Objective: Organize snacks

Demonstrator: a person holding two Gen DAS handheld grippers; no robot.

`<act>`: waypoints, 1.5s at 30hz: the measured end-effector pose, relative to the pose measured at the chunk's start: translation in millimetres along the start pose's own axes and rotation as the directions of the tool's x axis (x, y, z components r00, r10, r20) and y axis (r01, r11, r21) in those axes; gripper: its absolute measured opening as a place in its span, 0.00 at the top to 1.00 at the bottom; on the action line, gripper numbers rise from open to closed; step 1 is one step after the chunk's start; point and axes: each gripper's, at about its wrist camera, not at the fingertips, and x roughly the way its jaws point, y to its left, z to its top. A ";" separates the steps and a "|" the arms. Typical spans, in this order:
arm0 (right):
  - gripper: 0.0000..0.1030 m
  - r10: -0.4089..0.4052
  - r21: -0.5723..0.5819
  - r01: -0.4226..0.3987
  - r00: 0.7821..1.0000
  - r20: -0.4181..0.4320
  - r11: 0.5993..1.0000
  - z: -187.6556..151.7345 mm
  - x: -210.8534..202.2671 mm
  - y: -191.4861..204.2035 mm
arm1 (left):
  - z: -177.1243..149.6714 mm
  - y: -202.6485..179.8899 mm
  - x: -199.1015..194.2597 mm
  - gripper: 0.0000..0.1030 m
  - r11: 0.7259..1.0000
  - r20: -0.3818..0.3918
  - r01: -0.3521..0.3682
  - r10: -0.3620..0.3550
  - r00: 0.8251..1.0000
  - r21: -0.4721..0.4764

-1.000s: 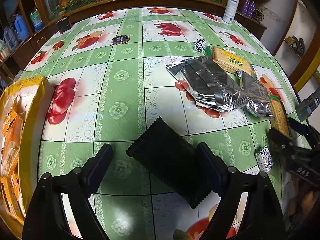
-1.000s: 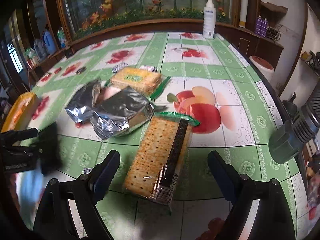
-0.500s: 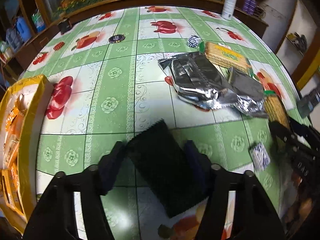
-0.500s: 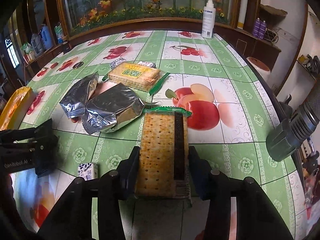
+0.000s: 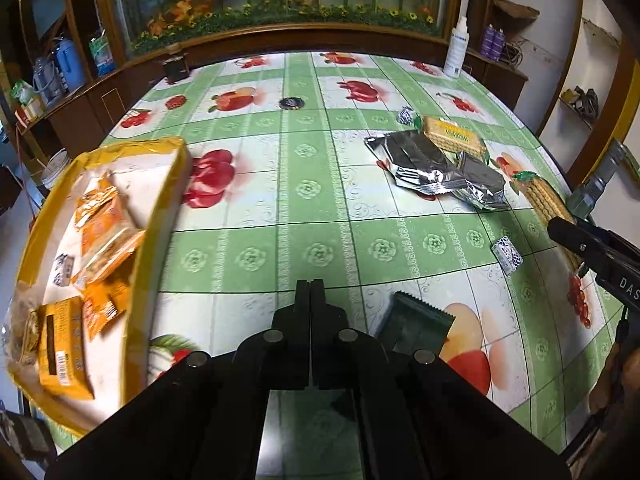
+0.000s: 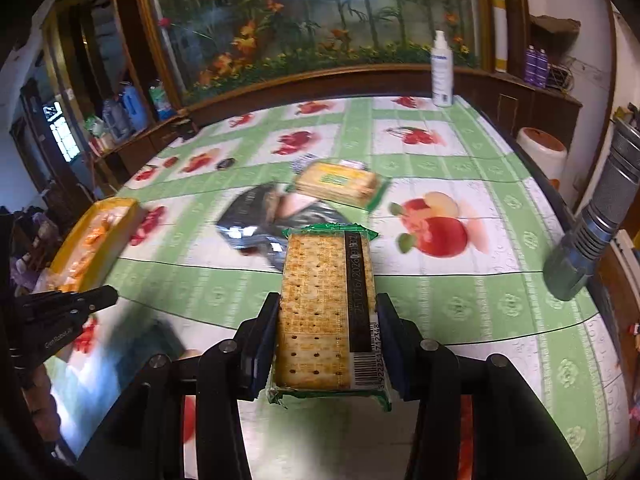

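Note:
My left gripper (image 5: 310, 290) is shut, its fingertips pressed together with nothing showing between them. A dark serrated packet (image 5: 416, 324) lies on the table just to the right of those fingers, partly hidden behind them. My right gripper (image 6: 328, 332) is shut on a clear pack of crackers (image 6: 320, 280), pads on its long sides, and holds it above the tablecloth. The left wrist view shows that cracker pack (image 5: 544, 200) at the far right in the right gripper (image 5: 568, 232). A yellow tray (image 5: 160, 216) with several orange snack packs sits at the left.
Silver foil bags (image 5: 424, 164) and a second cracker pack (image 5: 452, 136) lie at the table's right middle. A small blue-white sweet (image 5: 506, 254) lies nearer. A white spray bottle (image 5: 456, 52) stands at the back. A grey flashlight-like tube (image 6: 600, 216) juts in on the right.
The left jaws closed completely and swung left toward the tray; the dark packet ended up beside them. The right jaws closed on the cracker pack and raised it off the table.

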 end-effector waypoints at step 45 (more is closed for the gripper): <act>0.54 0.249 -0.297 -0.225 0.967 0.046 0.928 -1.1 -45.7 182.8 | -34.6 100.2 -85.8 1.00 0.961 0.176 -0.262 0.275 0.945 -0.092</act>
